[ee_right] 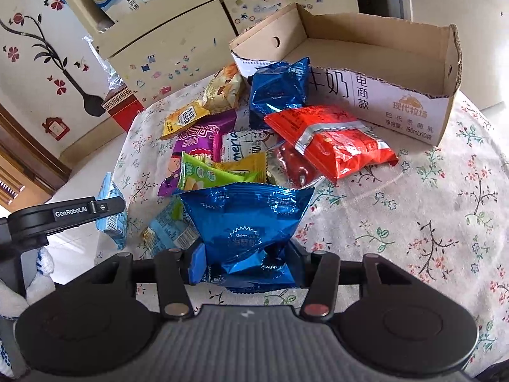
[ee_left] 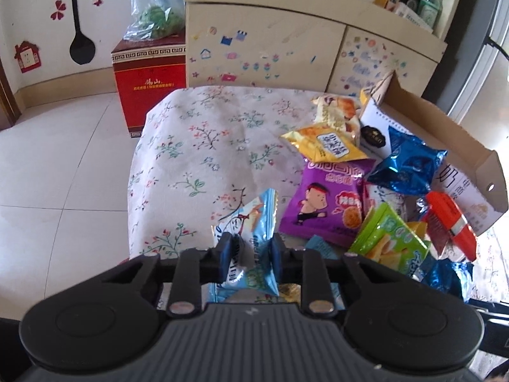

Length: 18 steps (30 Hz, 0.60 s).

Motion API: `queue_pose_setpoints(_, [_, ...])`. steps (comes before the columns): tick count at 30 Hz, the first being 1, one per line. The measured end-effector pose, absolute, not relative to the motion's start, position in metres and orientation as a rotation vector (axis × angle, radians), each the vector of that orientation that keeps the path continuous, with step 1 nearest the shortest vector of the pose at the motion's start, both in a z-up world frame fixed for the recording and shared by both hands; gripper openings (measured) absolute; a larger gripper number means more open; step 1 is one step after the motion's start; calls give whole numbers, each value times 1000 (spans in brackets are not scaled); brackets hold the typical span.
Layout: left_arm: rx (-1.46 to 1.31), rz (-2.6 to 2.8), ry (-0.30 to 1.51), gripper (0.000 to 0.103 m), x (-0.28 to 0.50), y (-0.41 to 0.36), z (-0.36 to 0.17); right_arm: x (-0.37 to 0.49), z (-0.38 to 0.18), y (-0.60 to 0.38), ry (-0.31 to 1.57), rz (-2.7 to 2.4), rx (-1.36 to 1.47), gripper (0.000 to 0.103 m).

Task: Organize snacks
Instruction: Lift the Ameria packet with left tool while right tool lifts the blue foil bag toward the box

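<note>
Snacks [ee_right: 254, 146] heaped beside cardboard box [ee_right: 397, 108], cloth's left half bare

Tiled floor [ee_left: 63, 165]; stickered wall [ee_left: 38, 6]; beige cabinet [ee_left: 264, 47].

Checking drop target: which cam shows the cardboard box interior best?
Right wrist. The cardboard box appears nearly whole, its far inner walls visible and nothing showing inside, though the near wall hides most of the floor. Left wrist shows the box only edge-on at the frame's right, mostly behind snack packets.
</note>
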<state>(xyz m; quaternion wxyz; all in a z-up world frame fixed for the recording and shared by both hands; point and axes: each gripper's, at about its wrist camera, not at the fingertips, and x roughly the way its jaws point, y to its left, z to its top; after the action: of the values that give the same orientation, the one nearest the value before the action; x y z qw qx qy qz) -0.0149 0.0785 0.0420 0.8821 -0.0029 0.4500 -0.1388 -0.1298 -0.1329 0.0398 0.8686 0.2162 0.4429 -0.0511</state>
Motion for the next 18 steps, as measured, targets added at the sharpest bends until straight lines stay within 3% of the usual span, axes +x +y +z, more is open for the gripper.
queue_pose_setpoints(9, [7, -224, 958, 22, -10, 80, 34, -129, 40, -131, 929, -100, 450, 57])
queue_pose_setpoints(12, [-3, -188, 1001, 16, -6, 84, 25, -129, 40, -132, 928, -99, 449, 57])
queue_pose_setpoints(18, [-38, -214, 941, 13, -14, 88, 36, -131, 42, -133, 915, -99, 447, 57])
